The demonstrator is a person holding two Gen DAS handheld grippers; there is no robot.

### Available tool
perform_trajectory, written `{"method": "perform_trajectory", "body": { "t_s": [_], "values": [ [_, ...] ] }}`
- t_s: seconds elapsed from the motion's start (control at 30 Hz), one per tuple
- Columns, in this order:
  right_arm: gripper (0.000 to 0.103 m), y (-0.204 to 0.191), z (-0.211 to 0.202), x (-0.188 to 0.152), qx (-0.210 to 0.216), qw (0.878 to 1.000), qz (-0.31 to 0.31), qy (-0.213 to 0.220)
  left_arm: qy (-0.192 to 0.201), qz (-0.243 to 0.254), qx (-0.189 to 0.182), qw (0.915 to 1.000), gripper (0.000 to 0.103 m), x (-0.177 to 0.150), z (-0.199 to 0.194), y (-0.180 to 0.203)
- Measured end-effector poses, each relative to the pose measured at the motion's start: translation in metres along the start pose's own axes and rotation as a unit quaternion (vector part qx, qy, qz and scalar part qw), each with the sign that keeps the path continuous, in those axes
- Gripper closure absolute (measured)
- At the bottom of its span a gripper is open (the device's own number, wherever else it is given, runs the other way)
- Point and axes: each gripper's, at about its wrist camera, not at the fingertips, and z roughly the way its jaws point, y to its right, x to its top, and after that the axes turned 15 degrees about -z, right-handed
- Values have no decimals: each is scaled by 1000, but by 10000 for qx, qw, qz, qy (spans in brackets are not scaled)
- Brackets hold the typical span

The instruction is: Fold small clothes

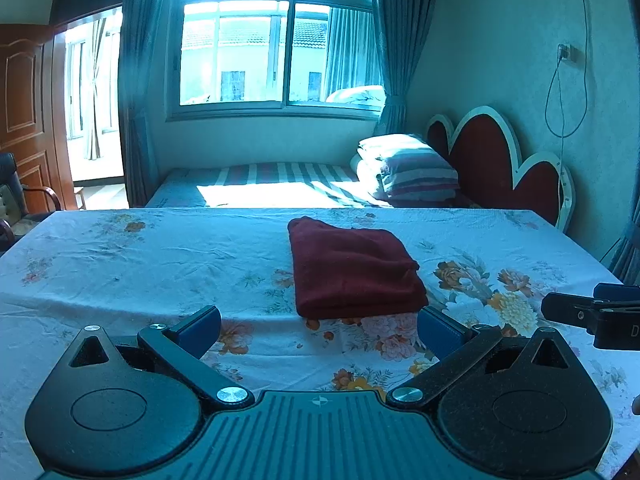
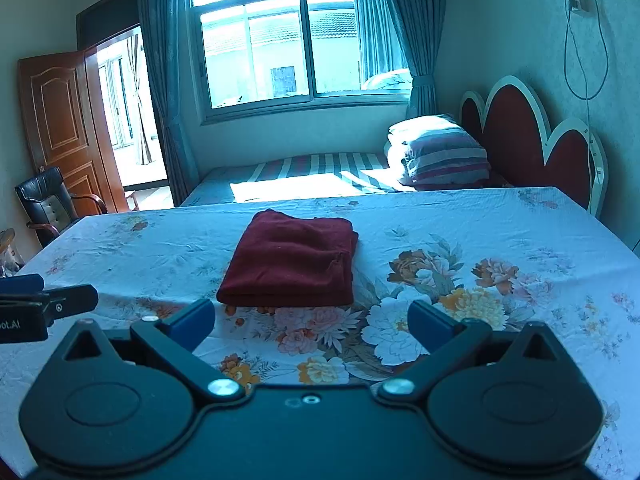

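A dark red garment [image 1: 352, 268] lies folded into a neat rectangle on the flowered tablecloth [image 1: 120, 264]; the right wrist view shows the same red garment [image 2: 292, 260] a little left of centre. My left gripper [image 1: 320, 328] hovers just in front of its near edge, open, with nothing between the blue pads. My right gripper [image 2: 312, 322] is also open and empty, short of the garment's near edge. Each gripper shows in the other's view: the right gripper [image 1: 592, 312] at the right edge, the left gripper [image 2: 48, 304] at the left edge.
The flowered tablecloth [image 2: 500, 248] covers a wide table. Behind it stand a striped bed [image 1: 280, 180] with stacked pillows [image 1: 412, 172] and a red scalloped headboard [image 1: 500, 160]. A black chair [image 2: 48, 200] and an open wooden door [image 2: 68, 120] are at the left.
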Motion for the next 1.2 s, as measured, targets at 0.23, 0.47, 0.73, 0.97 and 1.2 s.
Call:
{"method": "perform_trajectory", "body": {
  "t_s": [0.23,0.47,0.73,0.97,1.2],
  "values": [
    [0,1,0,0,-17,10000,4,-23,-19,11,-23,10000,0,0,1,0],
    [0,0,-3,1,-37,10000,-30,-5,7,25,-35,10000,0,0,0,0],
    [0,-1,-4,3,-44,10000,-66,21,32,69,-72,9999,0,1,-1,2],
    [0,-2,-3,4,-70,10000,-65,27,46,79,-91,9999,0,2,0,2],
    [0,-2,-2,5,-89,9999,-75,22,35,93,-104,9999,0,2,2,1]
  ]
}}
